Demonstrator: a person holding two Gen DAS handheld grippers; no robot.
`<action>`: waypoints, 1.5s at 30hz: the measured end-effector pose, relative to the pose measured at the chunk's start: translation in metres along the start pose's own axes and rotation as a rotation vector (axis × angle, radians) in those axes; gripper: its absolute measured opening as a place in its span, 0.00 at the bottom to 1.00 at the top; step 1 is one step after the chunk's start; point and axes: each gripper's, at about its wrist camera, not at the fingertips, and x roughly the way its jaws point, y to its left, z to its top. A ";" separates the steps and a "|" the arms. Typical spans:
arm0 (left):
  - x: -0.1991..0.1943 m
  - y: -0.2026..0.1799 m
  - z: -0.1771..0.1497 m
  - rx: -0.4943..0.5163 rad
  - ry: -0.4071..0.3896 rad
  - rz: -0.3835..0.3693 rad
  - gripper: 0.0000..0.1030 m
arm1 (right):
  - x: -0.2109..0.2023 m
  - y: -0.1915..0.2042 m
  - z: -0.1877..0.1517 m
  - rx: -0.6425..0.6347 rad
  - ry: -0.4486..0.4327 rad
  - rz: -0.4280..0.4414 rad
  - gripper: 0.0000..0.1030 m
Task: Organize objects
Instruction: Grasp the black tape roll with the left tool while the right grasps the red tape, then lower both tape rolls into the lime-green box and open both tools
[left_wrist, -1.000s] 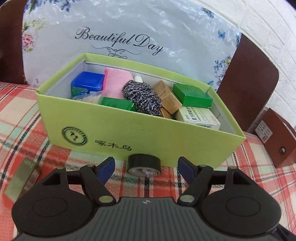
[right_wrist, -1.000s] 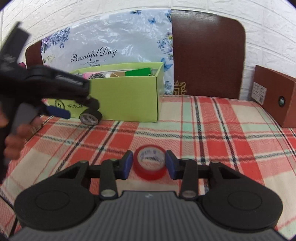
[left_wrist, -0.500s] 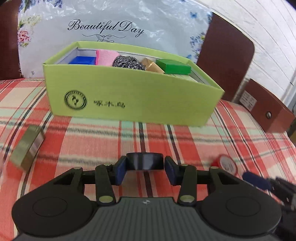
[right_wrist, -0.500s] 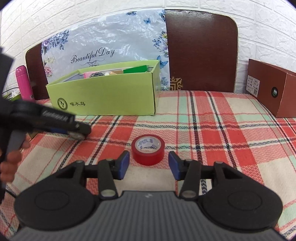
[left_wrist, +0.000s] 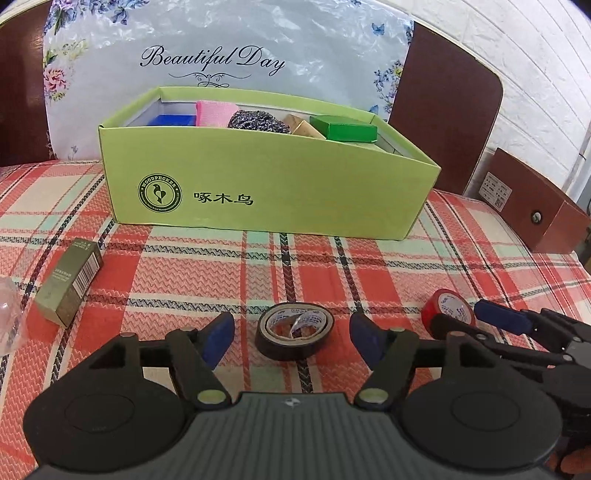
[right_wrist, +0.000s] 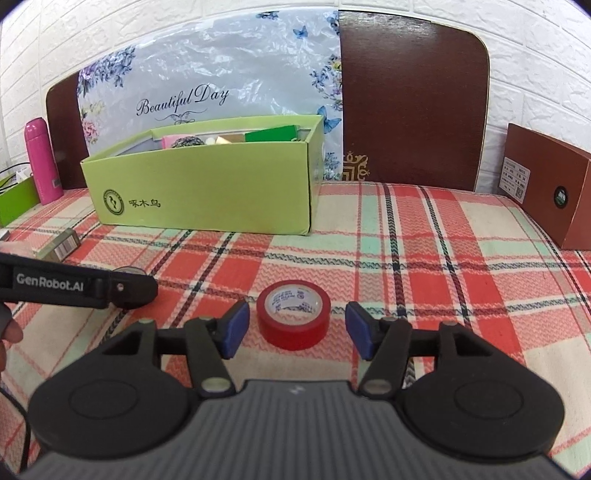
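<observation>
A black tape roll (left_wrist: 294, 335) lies flat on the plaid cloth between the fingers of my open left gripper (left_wrist: 291, 338), which do not touch it. A red tape roll (right_wrist: 293, 314) lies flat between the fingers of my open right gripper (right_wrist: 297, 325), also untouched; it shows in the left wrist view (left_wrist: 447, 309) too, beside the right gripper (left_wrist: 476, 319). A green open box (left_wrist: 266, 192) holding several small items stands behind, also in the right wrist view (right_wrist: 207, 192).
A small olive carton (left_wrist: 70, 282) lies at the left on the cloth. A brown box (right_wrist: 546, 188) stands at the right edge. A pink bottle (right_wrist: 42, 162) and a green tray (right_wrist: 14, 201) are far left. A dark headboard and floral bag stand behind the green box.
My left gripper carried the black tape back from the green box, set it flat on the cloth and opened. My right gripper opened wider around the red tape.
</observation>
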 end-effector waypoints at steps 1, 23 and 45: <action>0.001 0.000 0.000 0.003 -0.002 0.002 0.70 | 0.002 0.001 0.001 -0.001 -0.001 -0.002 0.56; -0.066 0.002 0.058 0.021 -0.188 -0.072 0.45 | -0.037 0.023 0.057 -0.058 -0.146 0.132 0.44; -0.005 0.093 0.161 -0.058 -0.189 0.039 0.45 | 0.071 0.114 0.151 -0.168 -0.191 0.214 0.44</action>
